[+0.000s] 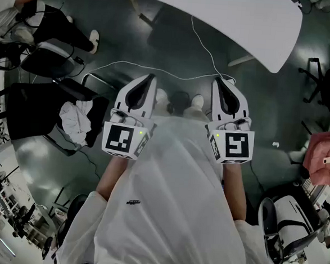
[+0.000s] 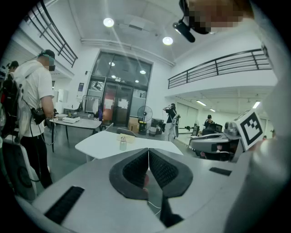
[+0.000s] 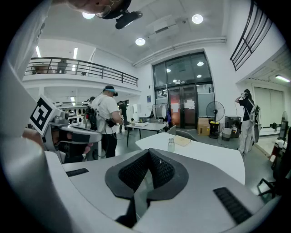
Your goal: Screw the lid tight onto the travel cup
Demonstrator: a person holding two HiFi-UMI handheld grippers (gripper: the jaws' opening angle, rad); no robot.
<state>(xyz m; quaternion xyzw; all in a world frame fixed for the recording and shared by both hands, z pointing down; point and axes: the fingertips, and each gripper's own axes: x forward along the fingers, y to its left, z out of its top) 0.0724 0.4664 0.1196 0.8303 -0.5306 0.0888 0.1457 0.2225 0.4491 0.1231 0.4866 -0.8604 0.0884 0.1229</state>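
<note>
A small clear travel cup (image 2: 122,143) with a silvery lid stands on a white table (image 2: 97,144) some way ahead of me, beside a flat tan object (image 2: 131,138). The right gripper view shows the same cup (image 3: 171,144) on that table (image 3: 209,154). In the head view the cup does not show. There my left gripper (image 1: 151,77) and right gripper (image 1: 219,80) are held side by side at waist height over the floor, short of the table (image 1: 218,19). Both grippers (image 2: 148,150) (image 3: 148,152) are shut with nothing between the pads.
A white cable (image 1: 158,70) runs across the dark floor under the grippers. Office chairs (image 1: 52,58) and bags stand at the left, a pink cloth (image 1: 325,157) at the right. People (image 2: 34,113) stand near a second table (image 2: 75,122) further back.
</note>
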